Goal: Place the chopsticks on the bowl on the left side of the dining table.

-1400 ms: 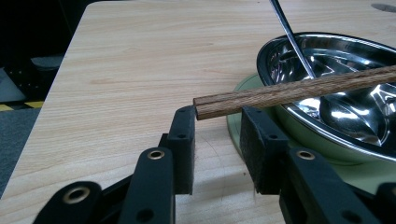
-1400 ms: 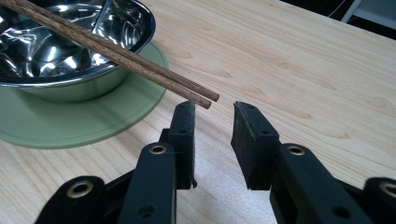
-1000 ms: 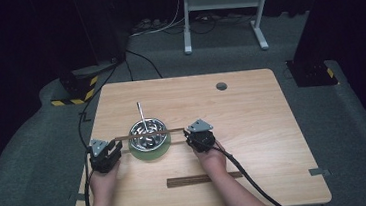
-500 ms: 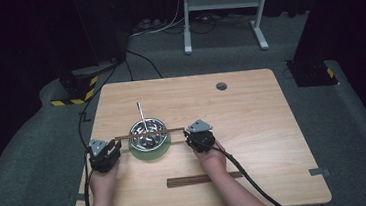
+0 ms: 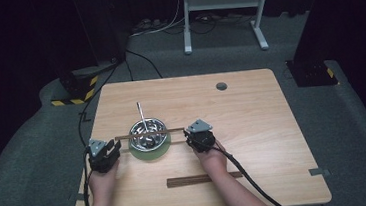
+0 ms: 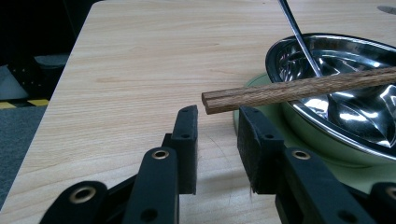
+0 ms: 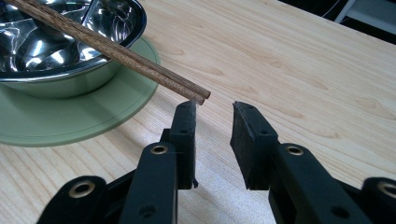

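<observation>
Gaping a little, the left gripper [image 6: 215, 123] has its two black pads apart, with the near end of a pair of wooden chopsticks [image 6: 299, 88] lying just above the gap between them; the pads press on nothing. From the high view this left gripper [image 5: 109, 150] sits at the left of a steel bowl [image 5: 147, 134], held in a hand that comes in from the near edge of the table [image 5: 251, 107].

The right gripper [image 7: 215, 114] also stands with a gap between its pads, although this is as narrow as its jaws get. The other end of the chopsticks [image 7: 112, 49] ends just above and beside its left pad, and whether it touches that pad I cannot tell. Seen from above, the right gripper [image 5: 190, 134] is at the bowl's right side.

The chopsticks [image 5: 148, 133] lie level across the rim of the bowl, bridging it from one gripper to the other. The bowl stands on a round green mat [image 5: 151, 154], and a metal spoon [image 5: 142, 115] leans in it with the handle pointing away from the person. A second pair of dark chopsticks [image 5: 203, 179] lies flat on the table near the right forearm.
</observation>
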A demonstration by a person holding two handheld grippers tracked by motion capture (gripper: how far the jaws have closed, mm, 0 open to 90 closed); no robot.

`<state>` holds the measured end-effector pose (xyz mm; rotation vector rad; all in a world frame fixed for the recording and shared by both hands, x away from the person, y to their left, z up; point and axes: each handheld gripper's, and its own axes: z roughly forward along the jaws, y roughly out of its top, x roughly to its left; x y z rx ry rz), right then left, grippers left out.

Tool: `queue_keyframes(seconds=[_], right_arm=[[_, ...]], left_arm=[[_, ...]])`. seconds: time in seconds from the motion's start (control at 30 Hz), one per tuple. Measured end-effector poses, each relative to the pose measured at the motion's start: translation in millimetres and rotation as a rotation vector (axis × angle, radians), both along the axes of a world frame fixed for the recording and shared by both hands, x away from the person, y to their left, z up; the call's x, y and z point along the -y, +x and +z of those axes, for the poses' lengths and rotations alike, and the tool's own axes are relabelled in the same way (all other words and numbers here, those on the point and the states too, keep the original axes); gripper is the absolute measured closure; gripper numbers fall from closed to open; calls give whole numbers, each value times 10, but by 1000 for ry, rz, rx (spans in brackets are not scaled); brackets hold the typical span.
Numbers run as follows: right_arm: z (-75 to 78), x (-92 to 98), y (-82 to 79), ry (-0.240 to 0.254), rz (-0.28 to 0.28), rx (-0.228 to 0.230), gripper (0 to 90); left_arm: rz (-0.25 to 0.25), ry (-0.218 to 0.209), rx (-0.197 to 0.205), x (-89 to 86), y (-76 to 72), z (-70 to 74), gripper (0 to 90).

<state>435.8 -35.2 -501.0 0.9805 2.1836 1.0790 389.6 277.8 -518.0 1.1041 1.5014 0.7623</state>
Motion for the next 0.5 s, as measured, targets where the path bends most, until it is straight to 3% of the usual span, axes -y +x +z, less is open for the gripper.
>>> queue_keyframes(seconds=[0.2,0.27,0.33,0.37,0.4,0.5], right_arm=[[4,-2,-17,-6,6,5,684],[5,-7,-34,10,-4,-7,672],[18,8,-46,7,4,4,659],[30,17,-63,10,3,7,649],[35,28,-67,7,8,15,638],[54,53,-109,10,10,14,589]], left_arm=[[-2,4,-2,0,-6,2,655],[-13,26,-8,-12,-19,5,631],[0,-3,2,5,-32,18,615],[-11,23,-2,-14,-43,20,605],[0,-5,8,3,-42,27,598],[-11,10,-3,-2,-71,46,570]])
